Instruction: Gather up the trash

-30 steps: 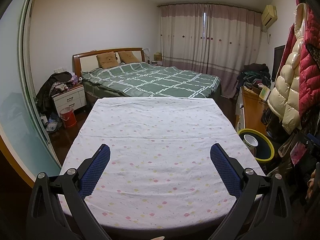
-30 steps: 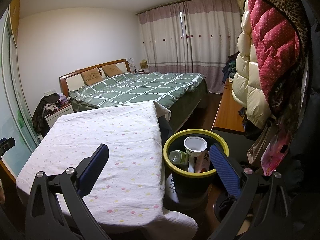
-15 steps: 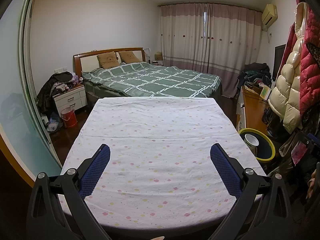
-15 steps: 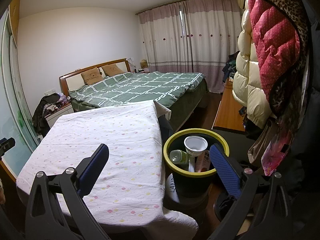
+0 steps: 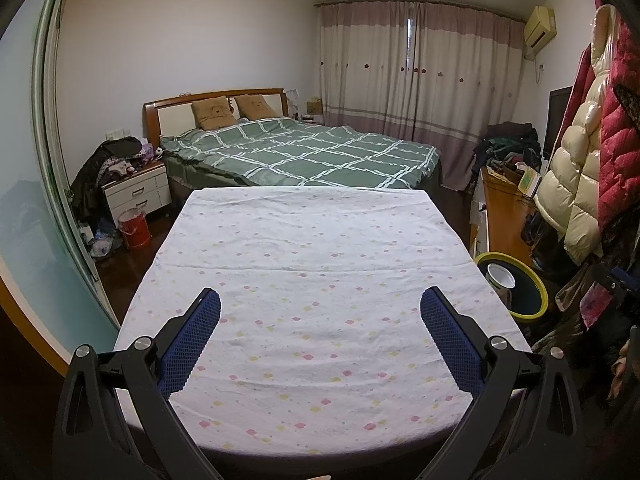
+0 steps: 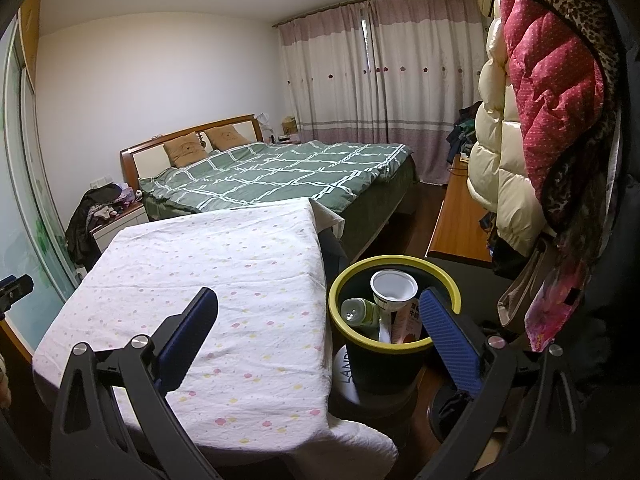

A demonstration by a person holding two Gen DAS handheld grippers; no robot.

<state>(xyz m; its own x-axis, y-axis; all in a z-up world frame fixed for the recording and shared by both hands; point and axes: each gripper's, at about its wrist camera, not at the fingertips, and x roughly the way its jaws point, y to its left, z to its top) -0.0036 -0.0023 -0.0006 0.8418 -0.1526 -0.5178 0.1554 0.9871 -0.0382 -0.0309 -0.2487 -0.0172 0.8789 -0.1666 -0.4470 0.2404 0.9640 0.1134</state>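
Your trash already sits in the round black bin with the yellow rim, just ahead of your right gripper's right-hand jaw: a white plastic cup leaning mouth-up, a pale green plastic bottle beside it on the left, and a red-and-white carton partly hidden behind the blue pad. All three look light and thin-walled, so they would likely crush under a hard squeeze; take the cup by its rim, the bottle across its body, since smooth plastic may slip.

Both your grippers stand spread wide and hold nothing. Between the jaws of your left gripper lies only the white tablecloth with pastel spots, with no litter showing on it. The bin appears beyond its right-hand jaw.
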